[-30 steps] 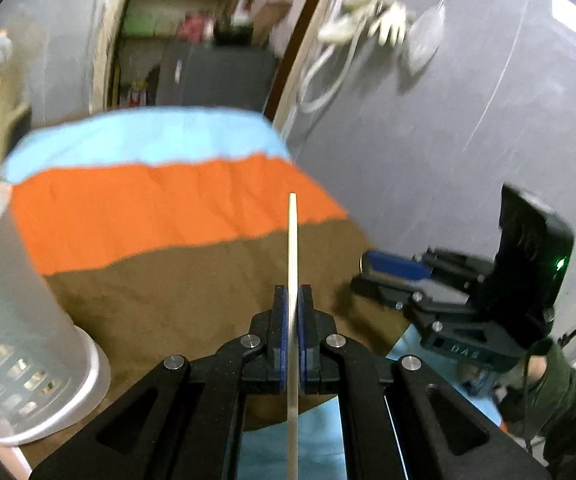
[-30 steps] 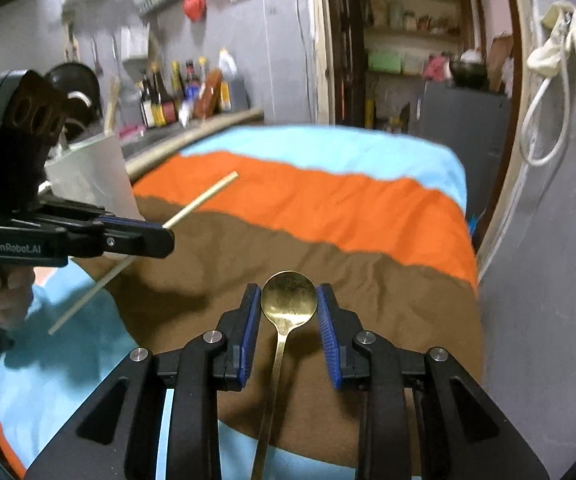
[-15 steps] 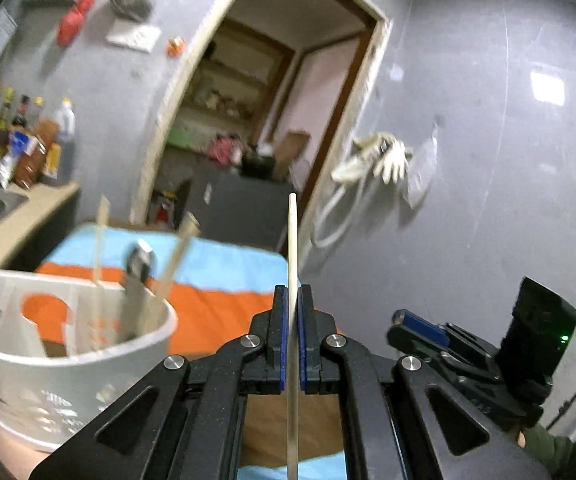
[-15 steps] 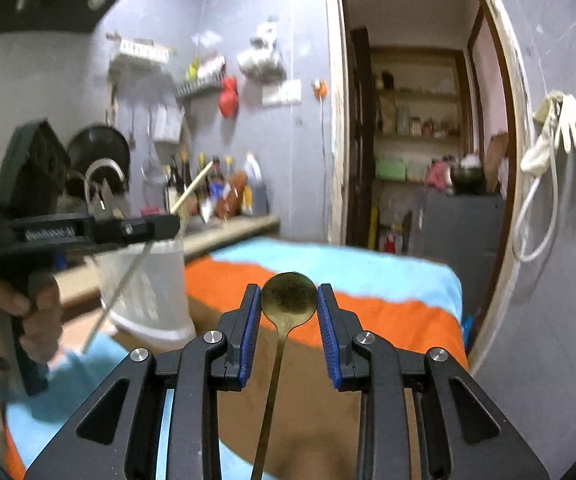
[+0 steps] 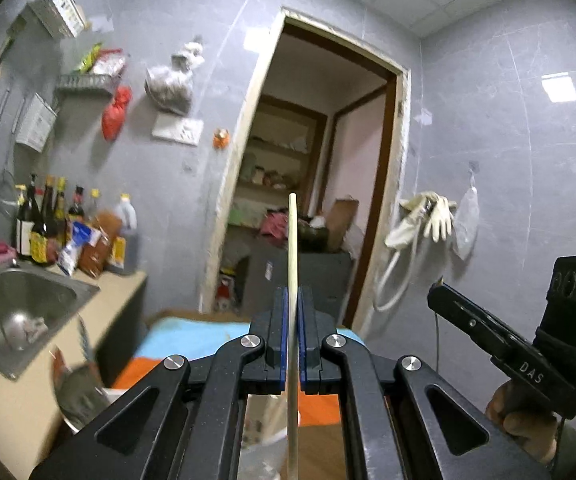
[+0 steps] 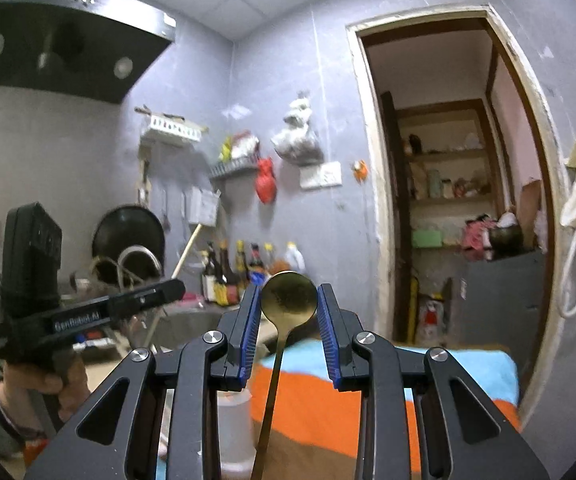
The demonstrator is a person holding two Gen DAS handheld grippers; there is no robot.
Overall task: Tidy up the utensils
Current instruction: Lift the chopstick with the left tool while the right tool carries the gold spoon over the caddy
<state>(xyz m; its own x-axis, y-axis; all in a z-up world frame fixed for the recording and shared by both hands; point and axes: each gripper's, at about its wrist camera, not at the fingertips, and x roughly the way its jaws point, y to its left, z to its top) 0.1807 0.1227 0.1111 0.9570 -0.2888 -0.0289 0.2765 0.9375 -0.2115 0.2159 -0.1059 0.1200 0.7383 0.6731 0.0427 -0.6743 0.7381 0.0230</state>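
The left tool clamps a wooden chopstick upright between its closed pads. The right tool grips a brass spoon, bowl between the fingertips, handle trailing back underneath.

Bottles stand on the desk behind the sink, at nine o'clock of the doorway.

Grey tiled walls — open doorway to pantry shelves.
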